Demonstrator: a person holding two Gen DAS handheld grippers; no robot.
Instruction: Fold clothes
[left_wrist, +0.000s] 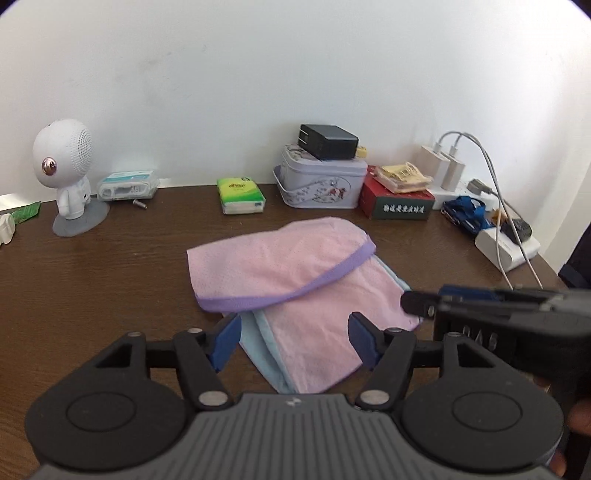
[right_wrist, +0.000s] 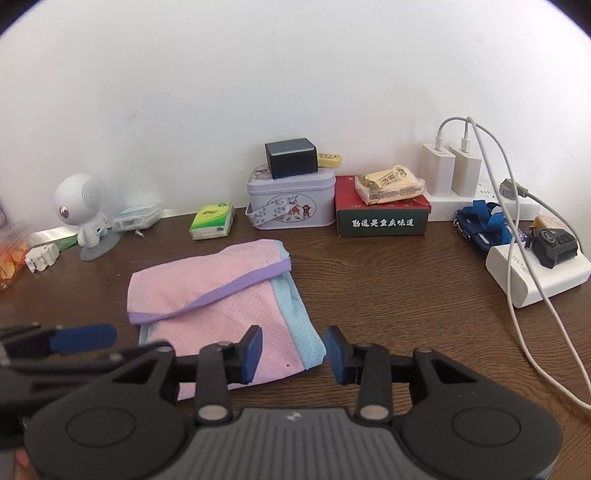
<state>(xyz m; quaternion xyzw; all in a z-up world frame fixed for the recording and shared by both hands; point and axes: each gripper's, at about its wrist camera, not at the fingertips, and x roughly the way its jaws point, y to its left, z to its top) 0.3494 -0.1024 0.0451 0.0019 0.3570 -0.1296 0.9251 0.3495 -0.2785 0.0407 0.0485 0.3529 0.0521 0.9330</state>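
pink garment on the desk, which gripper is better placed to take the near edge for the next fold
Probably the left. The left gripper has open jaws straddling the near edge of the pink garment. The right gripper, also open, sits over the garment's right blue-trimmed corner, mostly above bare desk.

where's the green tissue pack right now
The green tissue pack lies at the back of the table by the wall, left of the flowered tin and just behind the pink garment.
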